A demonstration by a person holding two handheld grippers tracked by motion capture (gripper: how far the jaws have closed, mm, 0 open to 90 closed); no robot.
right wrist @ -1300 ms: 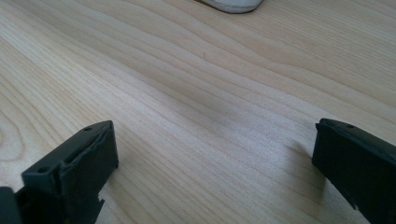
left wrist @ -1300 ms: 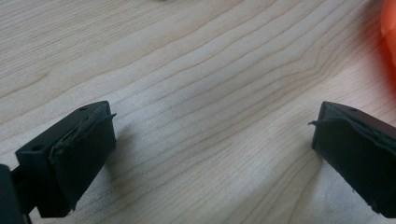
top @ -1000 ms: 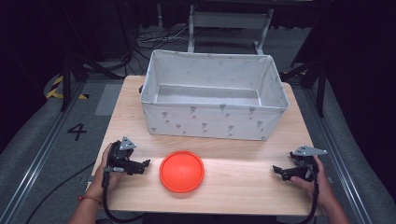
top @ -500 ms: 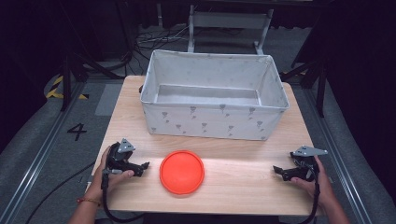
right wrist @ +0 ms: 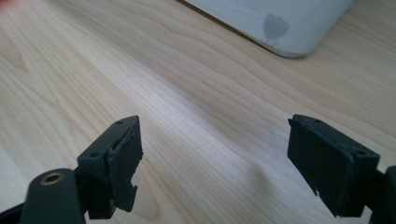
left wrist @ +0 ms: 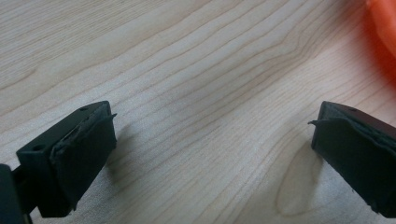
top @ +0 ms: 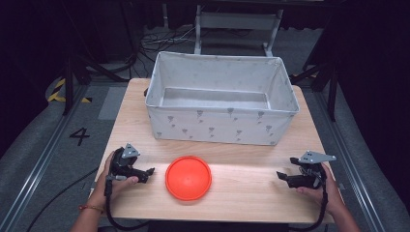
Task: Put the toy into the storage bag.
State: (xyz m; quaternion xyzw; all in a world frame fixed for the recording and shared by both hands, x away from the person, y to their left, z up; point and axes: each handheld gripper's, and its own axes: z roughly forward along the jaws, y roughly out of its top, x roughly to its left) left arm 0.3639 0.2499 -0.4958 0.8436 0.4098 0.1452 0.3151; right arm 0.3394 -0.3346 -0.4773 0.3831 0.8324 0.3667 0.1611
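Observation:
A round orange disc (top: 188, 177) lies flat on the wooden table (top: 241, 164), in front of a grey fabric bin (top: 220, 99). My left gripper (top: 149, 174) rests on the table just left of the disc, jaws wide apart over bare wood (left wrist: 210, 140); the disc's edge (left wrist: 385, 23) glows at the top right of the left gripper view. My right gripper (top: 281, 176) sits near the table's right front, pointing left at the disc, also open with nothing between its jaws (right wrist: 215, 168). A corner of the bin (right wrist: 275, 25) shows ahead of it.
The bin is open-topped and looks empty inside. A metal frame (top: 237, 21) stands behind the table. Grey floor with a painted "4" (top: 80, 136) lies to the left. Bare wood stretches between the disc and the right gripper.
Hardly anything has shifted. Both grippers stay resting on the table at either side of the orange disc.

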